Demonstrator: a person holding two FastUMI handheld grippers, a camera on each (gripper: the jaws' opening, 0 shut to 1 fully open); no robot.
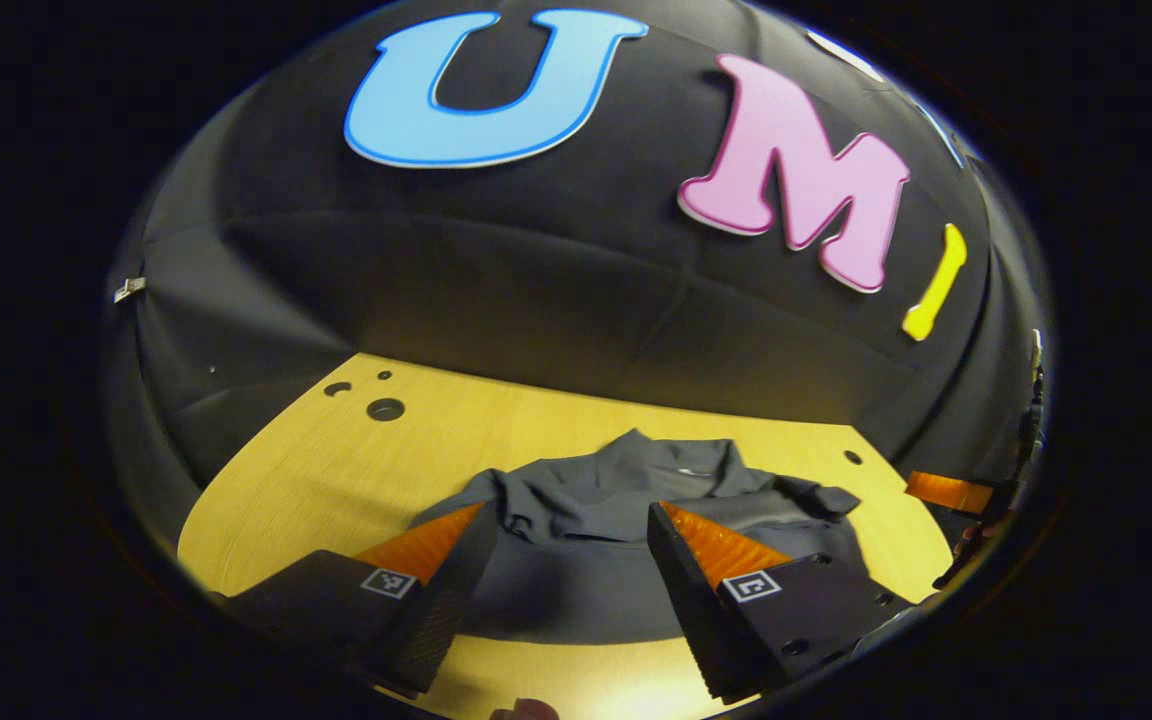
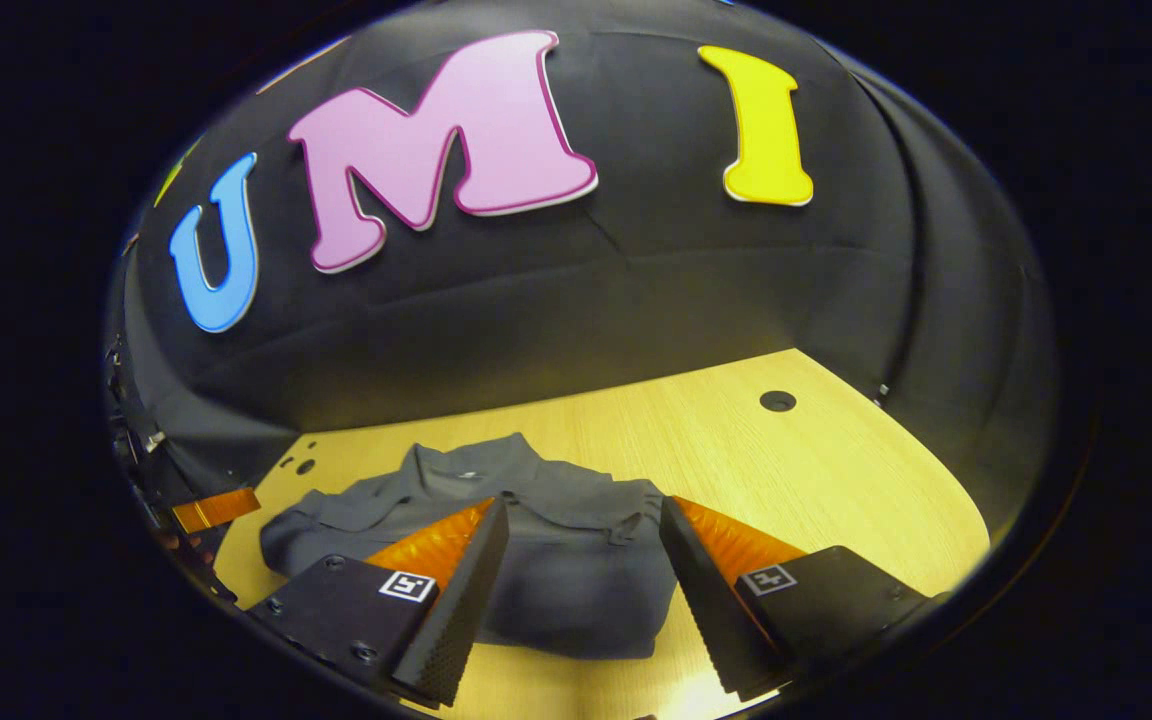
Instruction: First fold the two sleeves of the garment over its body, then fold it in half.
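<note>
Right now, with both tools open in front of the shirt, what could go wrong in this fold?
1. The grey shirt lies bunched, its sleeves already pulled in; grabbing it could pinch several layers and undo them.
2. Its near hem sits near the wooden table's front edge, so a tug might drag it off.
3. The left tool and right tool, both open, may close unevenly, skewing the half-fold.

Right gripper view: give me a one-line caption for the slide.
Open right tongs hover over a compactly folded grey shirt lying collar-up on the wooden table.
</note>
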